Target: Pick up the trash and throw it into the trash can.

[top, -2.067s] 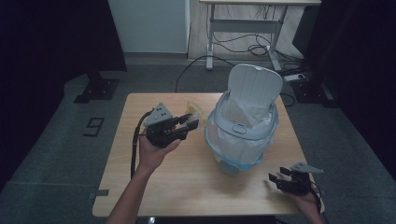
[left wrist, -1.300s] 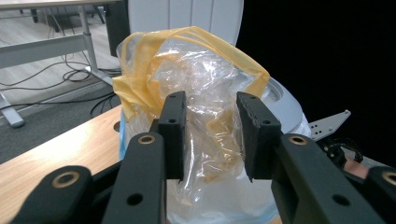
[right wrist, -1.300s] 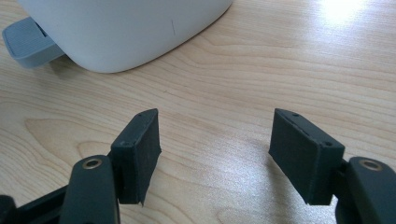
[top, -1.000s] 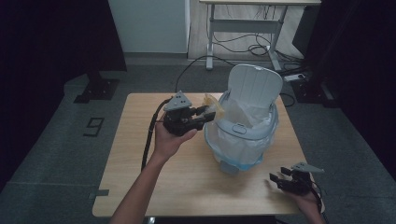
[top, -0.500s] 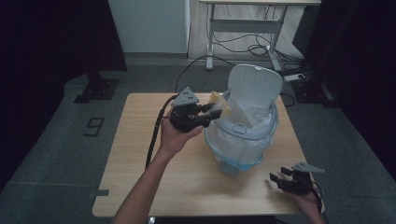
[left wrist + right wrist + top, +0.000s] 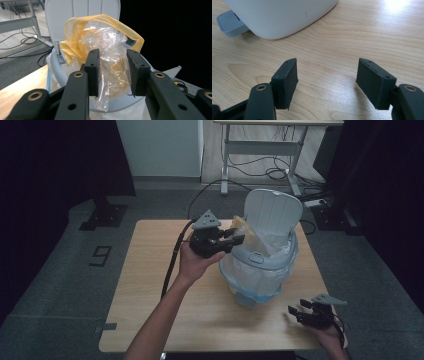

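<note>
We see bare table point(image 6: 150, 285) at nine o'clock of the bin point(image 6: 260, 265). Our left gripper point(image 6: 235, 239) clamps the crumpled plastic bag point(image 6: 110, 57) over its rim; our right gripper point(image 6: 300, 312) stands open, empty.

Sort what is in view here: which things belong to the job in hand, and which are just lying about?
In the job:
- left gripper, shut on the crumpled plastic bag, clear with yellow handles
- white bin with its lid up and a clear liner
- table

Lying about:
- right gripper, open, holding nothing, near the table's edge
- desk and cables on the floor behind
</note>
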`<action>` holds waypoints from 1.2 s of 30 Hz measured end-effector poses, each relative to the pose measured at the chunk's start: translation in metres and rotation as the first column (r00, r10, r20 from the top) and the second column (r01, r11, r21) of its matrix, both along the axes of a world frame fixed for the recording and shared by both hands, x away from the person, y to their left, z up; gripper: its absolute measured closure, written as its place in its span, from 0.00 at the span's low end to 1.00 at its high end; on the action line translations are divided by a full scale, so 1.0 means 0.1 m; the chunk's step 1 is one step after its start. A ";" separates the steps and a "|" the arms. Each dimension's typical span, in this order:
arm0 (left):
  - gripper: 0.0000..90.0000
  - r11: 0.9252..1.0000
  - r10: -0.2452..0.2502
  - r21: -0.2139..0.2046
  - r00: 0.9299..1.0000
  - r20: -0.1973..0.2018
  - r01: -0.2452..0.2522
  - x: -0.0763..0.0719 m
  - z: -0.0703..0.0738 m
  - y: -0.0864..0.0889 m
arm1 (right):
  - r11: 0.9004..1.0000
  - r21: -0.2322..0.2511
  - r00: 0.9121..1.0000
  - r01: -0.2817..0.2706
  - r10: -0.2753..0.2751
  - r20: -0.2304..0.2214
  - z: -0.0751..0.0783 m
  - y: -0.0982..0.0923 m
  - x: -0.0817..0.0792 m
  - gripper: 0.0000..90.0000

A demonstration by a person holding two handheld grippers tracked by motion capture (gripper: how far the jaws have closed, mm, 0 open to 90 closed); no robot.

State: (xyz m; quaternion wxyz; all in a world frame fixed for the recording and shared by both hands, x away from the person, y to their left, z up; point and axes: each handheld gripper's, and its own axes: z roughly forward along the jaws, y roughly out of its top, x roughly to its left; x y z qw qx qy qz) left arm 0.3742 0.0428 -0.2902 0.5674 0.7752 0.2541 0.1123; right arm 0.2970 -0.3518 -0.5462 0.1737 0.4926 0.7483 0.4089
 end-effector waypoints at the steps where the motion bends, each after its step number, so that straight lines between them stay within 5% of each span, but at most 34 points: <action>1: 0.72 1.000 -0.001 0.002 1.000 0.001 0.001 0.01 0.00 -0.01 | 1.000 -0.001 1.000 -0.001 0.001 -0.001 0.00 0.00 0.00 0.37; 36: 0.72 0.998 -0.047 0.048 0.999 -0.018 0.047 0.27 0.05 -0.58 | 1.000 0.007 1.000 0.010 -0.010 -0.007 -0.01 -0.04 0.01 0.37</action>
